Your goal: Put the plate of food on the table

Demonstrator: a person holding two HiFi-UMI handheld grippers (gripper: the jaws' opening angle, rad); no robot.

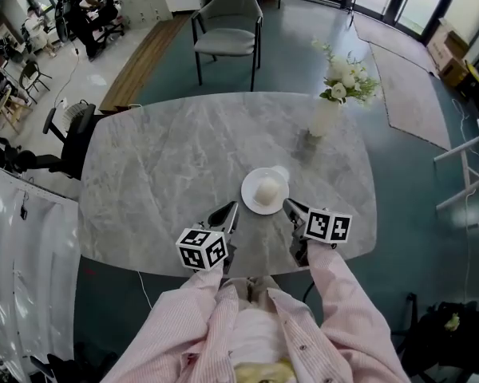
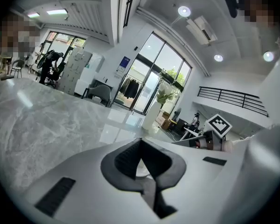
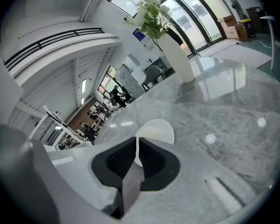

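Note:
A small white plate (image 1: 251, 202) with a pale round bun (image 1: 267, 190) stands flat on the grey marble table (image 1: 160, 166), near its front edge. My left gripper (image 1: 227, 211) lies just left of the plate and my right gripper (image 1: 289, 206) just right of it, tips close to the rim. In the right gripper view the plate (image 3: 157, 130) rests on the table beyond the jaws (image 3: 137, 143), which stand together with only a thin slit and nothing between them. The left gripper's jaws (image 2: 142, 148) also stand nearly together, with a sliver of plate (image 2: 143, 169) showing past them.
A white vase of flowers (image 1: 323, 118) stands on the table behind the plate, to the right. A grey chair (image 1: 227, 30) sits beyond the far edge. An office chair (image 1: 68, 130) is off the table's left side. People work far at the back left.

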